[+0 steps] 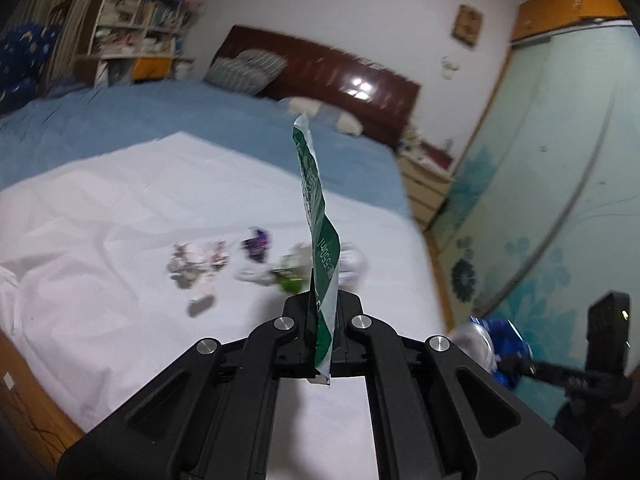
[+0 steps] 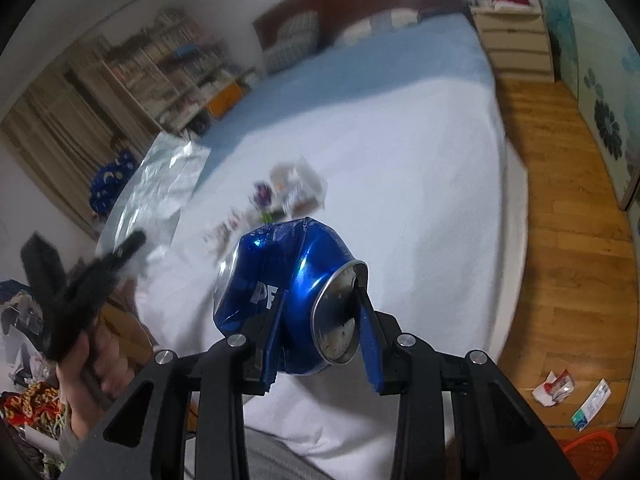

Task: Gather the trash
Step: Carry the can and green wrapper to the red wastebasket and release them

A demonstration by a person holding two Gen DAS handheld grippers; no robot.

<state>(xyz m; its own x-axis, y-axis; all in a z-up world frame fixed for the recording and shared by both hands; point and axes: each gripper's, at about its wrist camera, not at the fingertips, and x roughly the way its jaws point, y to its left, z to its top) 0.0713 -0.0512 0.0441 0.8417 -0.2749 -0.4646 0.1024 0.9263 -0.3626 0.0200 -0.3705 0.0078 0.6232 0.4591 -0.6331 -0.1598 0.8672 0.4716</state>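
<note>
**Two grippers lift litter above a bed strewn with wrappers**

A wide bed (image 2: pixel 400 128) fills both views, spread with a pale blue sheet and, over its near half, a white cloth (image 1: pixel 100 216); a dark red-brown glossy headboard (image 1: pixel 340 68) stands at its far end against a white wall. To the bed's right runs a strip of orange-brown wooden plank floor (image 2: pixel 568 216), bordered by a cream chest of drawers (image 2: pixel 516 40).

Above the cloth, the right gripper (image 2: pixel 320 320) is clamped on a crushed blue metal drink can (image 2: pixel 280 280), one blue-padded finger pressed into its dented side and the other across its silver end. The left gripper (image 1: pixel 322 320) is closed tight on the lower end of a long green-and-white flattened packet (image 1: pixel 316 216), which stands almost upright from between the fingers; in the right wrist view this packet shows its silvery foil side.

Beyond both grippers, a loose scatter of small wrappers (image 1: pixel 200 268) lies on the white cloth, blurred, among them a purple one (image 1: pixel 256 244) and a green-and-white one (image 1: pixel 288 272).

On the floor, near an orange mesh basket (image 2: pixel 588 452) at the frame's lower edge, lie a crumpled red-and-white wrapper (image 2: pixel 556 388) and a flat white-and-teal packet (image 2: pixel 592 404).
</note>
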